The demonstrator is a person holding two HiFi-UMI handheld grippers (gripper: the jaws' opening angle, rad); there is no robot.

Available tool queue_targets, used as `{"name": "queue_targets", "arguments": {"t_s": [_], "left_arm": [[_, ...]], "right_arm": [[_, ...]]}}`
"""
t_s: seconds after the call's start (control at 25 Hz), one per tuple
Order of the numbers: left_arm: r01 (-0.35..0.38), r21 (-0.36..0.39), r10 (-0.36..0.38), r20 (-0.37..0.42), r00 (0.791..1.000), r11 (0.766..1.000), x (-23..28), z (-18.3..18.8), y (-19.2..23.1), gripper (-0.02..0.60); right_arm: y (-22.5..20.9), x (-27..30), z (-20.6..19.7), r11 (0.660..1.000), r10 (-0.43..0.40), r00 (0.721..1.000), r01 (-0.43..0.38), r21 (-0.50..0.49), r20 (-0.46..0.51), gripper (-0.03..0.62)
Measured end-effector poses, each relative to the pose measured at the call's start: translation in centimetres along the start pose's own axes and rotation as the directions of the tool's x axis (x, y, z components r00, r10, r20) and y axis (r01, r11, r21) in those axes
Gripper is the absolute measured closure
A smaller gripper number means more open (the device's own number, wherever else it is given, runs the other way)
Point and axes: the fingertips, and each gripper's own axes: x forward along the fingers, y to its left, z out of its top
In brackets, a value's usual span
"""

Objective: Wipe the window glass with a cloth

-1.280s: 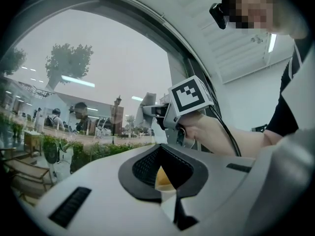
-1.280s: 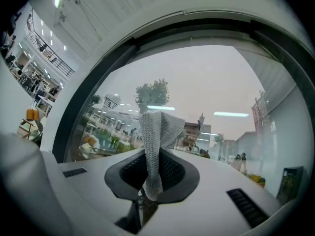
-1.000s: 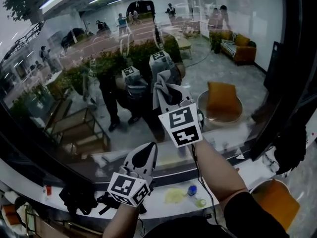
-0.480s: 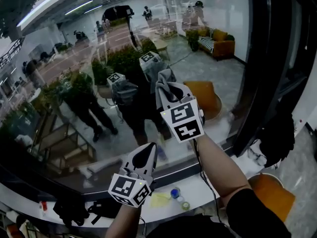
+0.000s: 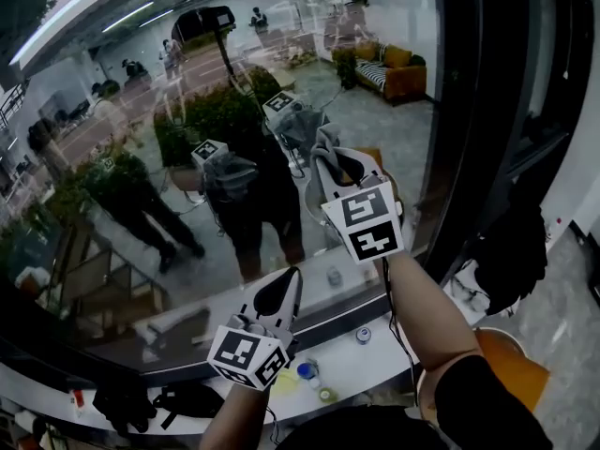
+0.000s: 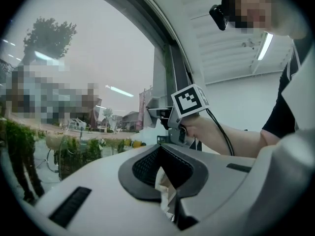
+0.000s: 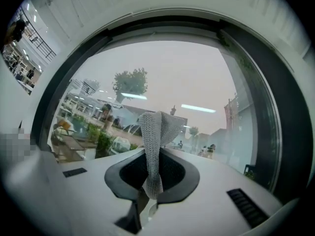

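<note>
The window glass (image 5: 187, 111) fills the head view, with reflections of me and both grippers in it. My right gripper (image 5: 336, 165) is raised against the glass, shut on a grey knitted cloth (image 5: 323, 143). In the right gripper view the cloth (image 7: 157, 132) stands up out of the closed jaws of that gripper (image 7: 151, 191) and folds over at the top. My left gripper (image 5: 279, 289) is held lower, near the sill and off the glass. In the left gripper view its jaws (image 6: 165, 188) pinch a small crumpled white scrap (image 6: 161, 185).
A dark window frame (image 5: 478, 157) runs down just right of the right gripper. The white sill (image 5: 384, 340) below carries small caps (image 5: 363, 335) and a black bag (image 5: 183, 399). A dark bundle (image 5: 511, 251) hangs by the frame, and an orange seat (image 5: 511, 373) is at lower right.
The right gripper with the cloth has slid right along the glass, closer to the dark frame. The head view has swung with it. The left gripper stays low and barely moves.
</note>
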Motion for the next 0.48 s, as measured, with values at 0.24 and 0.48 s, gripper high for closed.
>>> {"name": "queue_targets", "arguments": {"t_s": [0.24, 0.48], "left_arm": [[0.051, -0.001, -0.051, -0.018, 0.999, 0.999, 6.1, -1.7, -3.6, 0.575], [0.086, -0.009, -0.087, -0.037, 0.996, 0.996, 8.4, -1.6, -5.6, 0.575]], "right_arm": [[-8.3, -1.6, -4.3, 0.998, -0.067, 0.997, 0.067, 0.014, -0.027, 0.542], [-13.0, -2.9, -6.1, 0.993, -0.114, 0.991, 0.116, 0.036, -0.065, 0.542]]}}
